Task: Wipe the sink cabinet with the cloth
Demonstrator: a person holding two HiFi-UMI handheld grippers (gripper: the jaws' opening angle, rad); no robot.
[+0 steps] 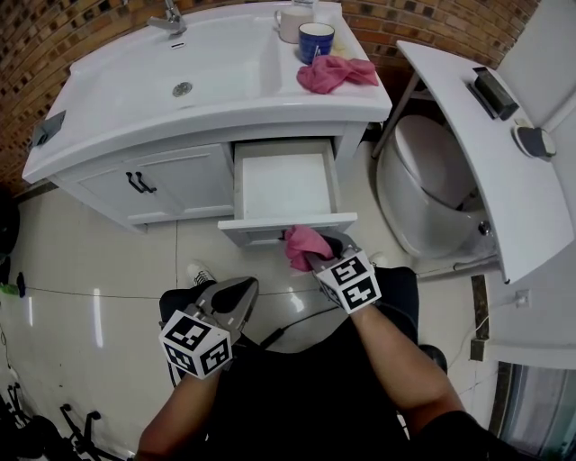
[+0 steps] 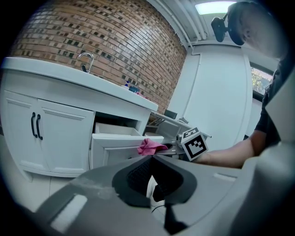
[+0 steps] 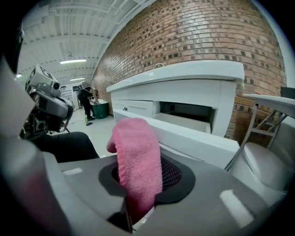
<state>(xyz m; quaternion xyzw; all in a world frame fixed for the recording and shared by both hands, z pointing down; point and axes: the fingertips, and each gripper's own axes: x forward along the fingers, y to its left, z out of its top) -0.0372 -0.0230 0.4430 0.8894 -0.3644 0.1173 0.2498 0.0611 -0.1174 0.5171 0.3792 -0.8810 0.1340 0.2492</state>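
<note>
Right claw [image 3: 139, 196] clamping one cloth [image 3: 137, 156], second cloth [image 1: 334, 72] on sink cabinet [image 1: 135, 185]

White sink cabinet [image 1: 207, 122], top bearing blue mug [image 1: 316, 40], white mug [image 1: 290, 22], pink rag [image 1: 333, 72]

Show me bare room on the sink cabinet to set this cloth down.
Bare: the open drawer, between its white walls, and the basin left of the cups. Crowded: the counter's right corner, with blue mug, white cup and a pink cloth.

Nothing you can actually read here, mate: no words, brands, numbers or signs legible in any view.
</note>
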